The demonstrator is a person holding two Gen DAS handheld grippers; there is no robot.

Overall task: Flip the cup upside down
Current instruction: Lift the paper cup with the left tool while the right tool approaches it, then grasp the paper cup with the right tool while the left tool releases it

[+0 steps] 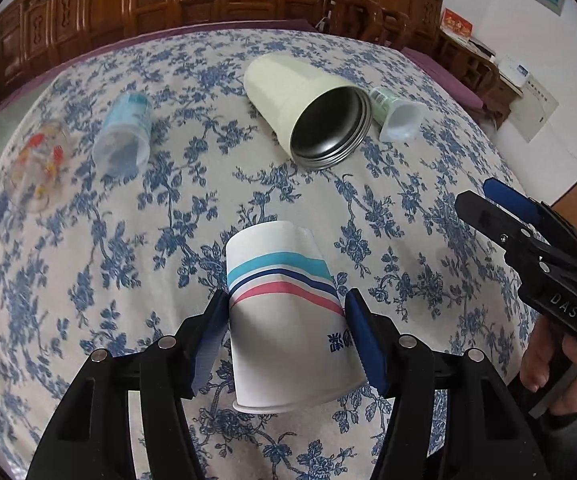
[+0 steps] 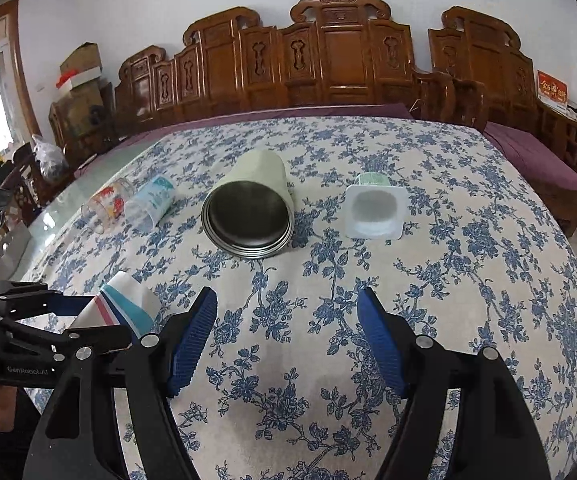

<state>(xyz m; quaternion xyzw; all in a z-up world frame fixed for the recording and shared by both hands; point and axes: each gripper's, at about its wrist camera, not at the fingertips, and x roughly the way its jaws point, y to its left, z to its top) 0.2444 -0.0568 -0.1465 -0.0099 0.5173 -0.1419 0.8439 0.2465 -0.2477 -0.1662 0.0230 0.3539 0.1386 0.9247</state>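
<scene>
A white paper cup with teal, navy and pink stripes is between my left gripper's blue pads. Its rim points toward the camera and its base points away. The pads press its sides, so the gripper is shut on it. It hangs above the floral tablecloth. In the right wrist view the same cup shows at lower left in the left gripper. My right gripper is open and empty above the cloth; it also shows in the left wrist view at the right.
A cream metal tumbler lies on its side mid-table. A small white yogurt pot lies to its right. A blue plastic cup and a clear glass lie at the left. Carved wooden chairs stand behind the table.
</scene>
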